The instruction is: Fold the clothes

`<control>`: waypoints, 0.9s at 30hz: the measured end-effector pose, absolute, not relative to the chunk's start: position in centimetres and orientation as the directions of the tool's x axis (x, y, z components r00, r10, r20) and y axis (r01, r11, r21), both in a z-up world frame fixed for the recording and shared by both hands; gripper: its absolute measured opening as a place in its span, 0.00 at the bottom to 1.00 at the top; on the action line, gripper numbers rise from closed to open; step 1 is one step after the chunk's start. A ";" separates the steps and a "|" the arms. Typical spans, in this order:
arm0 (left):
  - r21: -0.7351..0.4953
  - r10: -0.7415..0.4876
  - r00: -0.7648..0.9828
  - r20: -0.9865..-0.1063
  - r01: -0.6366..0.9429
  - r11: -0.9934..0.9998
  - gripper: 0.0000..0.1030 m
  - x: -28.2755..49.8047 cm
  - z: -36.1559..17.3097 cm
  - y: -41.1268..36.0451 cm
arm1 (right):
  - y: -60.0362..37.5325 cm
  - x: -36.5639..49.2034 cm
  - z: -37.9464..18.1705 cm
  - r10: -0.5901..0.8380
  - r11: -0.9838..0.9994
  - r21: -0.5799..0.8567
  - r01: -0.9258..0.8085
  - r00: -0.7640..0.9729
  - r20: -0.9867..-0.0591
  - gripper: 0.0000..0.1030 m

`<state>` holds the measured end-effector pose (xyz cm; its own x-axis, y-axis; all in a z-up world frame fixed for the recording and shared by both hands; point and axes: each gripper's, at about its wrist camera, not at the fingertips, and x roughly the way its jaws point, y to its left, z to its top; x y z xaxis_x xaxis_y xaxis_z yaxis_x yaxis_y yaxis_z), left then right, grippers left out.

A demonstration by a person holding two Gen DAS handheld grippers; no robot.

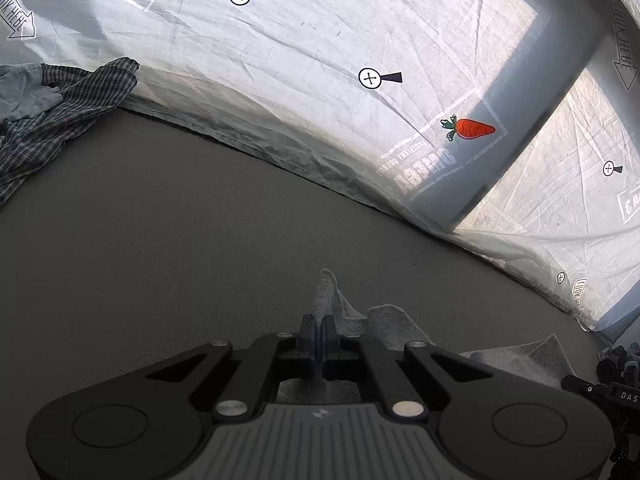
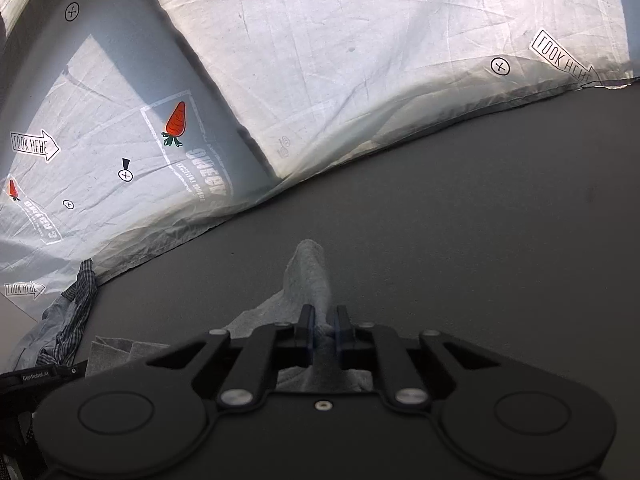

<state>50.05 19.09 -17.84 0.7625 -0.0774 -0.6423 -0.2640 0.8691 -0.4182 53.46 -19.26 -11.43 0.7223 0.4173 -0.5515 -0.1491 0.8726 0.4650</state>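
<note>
Left wrist: left gripper (image 1: 319, 334) pinching grey cloth (image 1: 394, 326) | right gripper (image 2: 323, 326) clamped on it too

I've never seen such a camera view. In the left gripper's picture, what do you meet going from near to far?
Left gripper pinching grey cloth → bare dark tabletop → white printed sheet with a carrot print.

A dark grey table (image 1: 168, 216) fills the foreground; along its far edge hangs a creased white sheet (image 1: 304, 40) printed with crossed circles, arrows and a red carrot (image 1: 474, 128); daylight glows through the sheet, broken by broad slanting bands of shadow (image 1: 516, 136).
</note>
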 end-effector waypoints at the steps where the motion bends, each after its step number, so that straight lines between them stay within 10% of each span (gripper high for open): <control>1: -0.439 -0.069 0.782 -0.619 -0.272 0.856 0.02 49.5 -17.0 19.5 | -19.4 53.5 -11.2 0.418 0.868 0.473 -0.147 0.730 -0.540 0.08; 6: -0.506 -0.043 0.861 -0.507 -0.257 0.823 0.02 47.8 -13.1 21.5 | -20.0 53.9 -10.3 0.421 0.845 0.516 -0.139 0.768 -0.483 0.08; 13: -0.463 -0.022 0.752 -0.658 -0.381 0.800 0.06 49.5 -17.0 21.7 | -17.8 57.2 -14.1 0.312 0.913 0.408 -0.001 0.645 -0.697 0.13; 15: -0.458 -0.029 0.715 -0.699 -0.415 0.786 0.19 49.3 -18.2 21.7 | -17.9 56.1 -14.0 0.313 0.912 0.410 -0.004 0.652 -0.691 0.29; 17: -0.461 -0.044 0.684 -0.728 -0.441 0.770 0.55 48.8 -19.2 21.8 | -18.5 55.0 -13.7 0.333 0.904 0.427 -0.018 0.654 -0.679 0.56; 27: -0.544 -0.211 0.664 -0.717 -0.345 0.765 0.86 43.7 -19.8 20.0 | -19.8 51.6 -16.4 0.399 0.885 0.464 -0.026 0.554 -0.730 0.58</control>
<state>43.71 19.96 -19.79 0.6639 -0.2109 -0.7175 -0.3448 0.7650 -0.5439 51.64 -19.76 -16.39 0.5543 0.3992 -0.7304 -0.0257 0.8853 0.4643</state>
